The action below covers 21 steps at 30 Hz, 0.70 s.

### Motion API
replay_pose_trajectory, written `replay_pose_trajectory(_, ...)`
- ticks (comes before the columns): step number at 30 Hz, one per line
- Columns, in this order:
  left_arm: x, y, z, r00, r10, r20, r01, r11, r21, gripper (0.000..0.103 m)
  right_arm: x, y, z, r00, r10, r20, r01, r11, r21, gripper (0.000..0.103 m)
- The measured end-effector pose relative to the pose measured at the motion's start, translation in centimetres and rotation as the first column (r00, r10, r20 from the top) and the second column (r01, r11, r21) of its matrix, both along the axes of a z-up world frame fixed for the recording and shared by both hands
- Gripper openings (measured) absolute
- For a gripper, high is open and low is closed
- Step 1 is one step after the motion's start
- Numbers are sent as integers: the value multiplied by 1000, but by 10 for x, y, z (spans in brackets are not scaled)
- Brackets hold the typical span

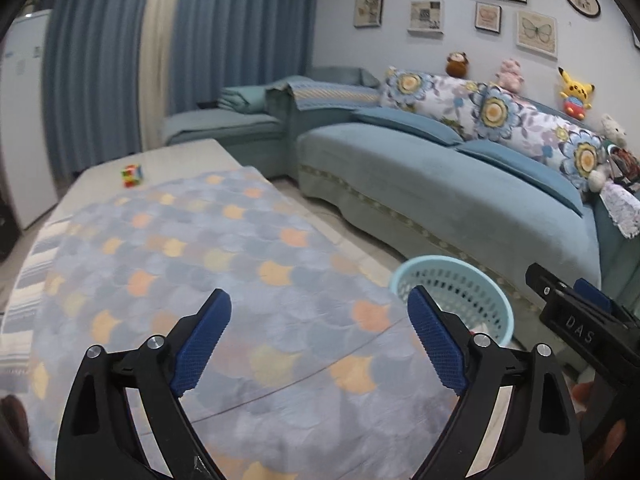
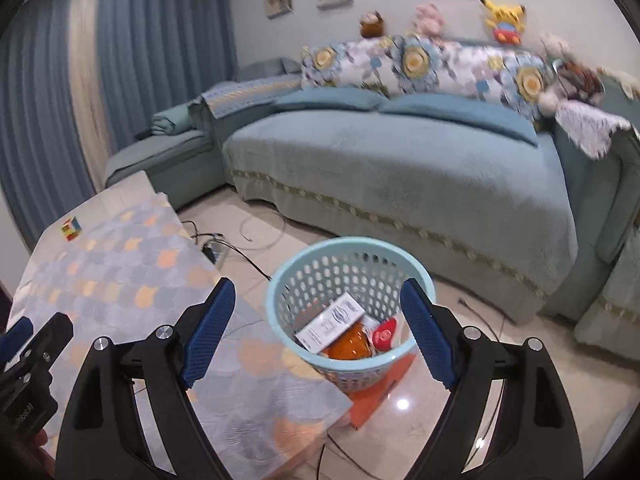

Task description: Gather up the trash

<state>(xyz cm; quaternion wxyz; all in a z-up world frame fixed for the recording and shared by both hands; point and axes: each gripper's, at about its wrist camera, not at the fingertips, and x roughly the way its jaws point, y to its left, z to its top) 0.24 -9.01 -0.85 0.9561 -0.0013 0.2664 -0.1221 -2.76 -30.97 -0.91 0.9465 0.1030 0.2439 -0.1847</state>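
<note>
A light blue perforated trash basket (image 2: 280, 312) stands on the floor beside the table; it also shows in the left wrist view (image 1: 460, 284). Inside lie a white box (image 2: 330, 322), an orange wrapper (image 2: 350, 346) and a red-and-white packet (image 2: 384, 334). My right gripper (image 2: 320, 332) is open and empty, held above the basket. My left gripper (image 1: 320, 344) is open and empty above the patterned cloth (image 1: 200, 264) on the table. The right gripper's body shows at the right edge of the left wrist view (image 1: 580, 328).
A Rubik's cube (image 1: 133, 175) sits at the table's far end. A blue sofa (image 1: 440, 200) with floral cushions and plush toys runs along the wall. Cables and a power strip (image 2: 216, 252) lie on the tiled floor. An orange flat object (image 2: 380, 392) lies under the basket.
</note>
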Motion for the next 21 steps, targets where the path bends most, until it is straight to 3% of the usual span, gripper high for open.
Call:
replay_pose_trajectory(3, -3, 7, -3, 1000, 17, -2, -17, 999, -46, 89, -8, 20, 4, 999, 6, 53, 0, 993, -115, 80)
replay_pose_trajectory(8, 3, 9, -12, 999, 32, -27, -34, 996, -78, 89, -16, 36, 5, 995, 2, 99, 17, 981, -191, 81)
replay_pose_trajectory(15, -6, 1, -10, 997, 63, 46, -63, 998, -1, 91, -8, 37, -4, 998, 18, 63, -7, 987, -159, 81)
replay_pose_trajectory(21, -8, -3, -9, 997, 64, 53, -65, 998, 17, 92, -8, 37, -6, 998, 14, 60, -4, 986, -168, 81)
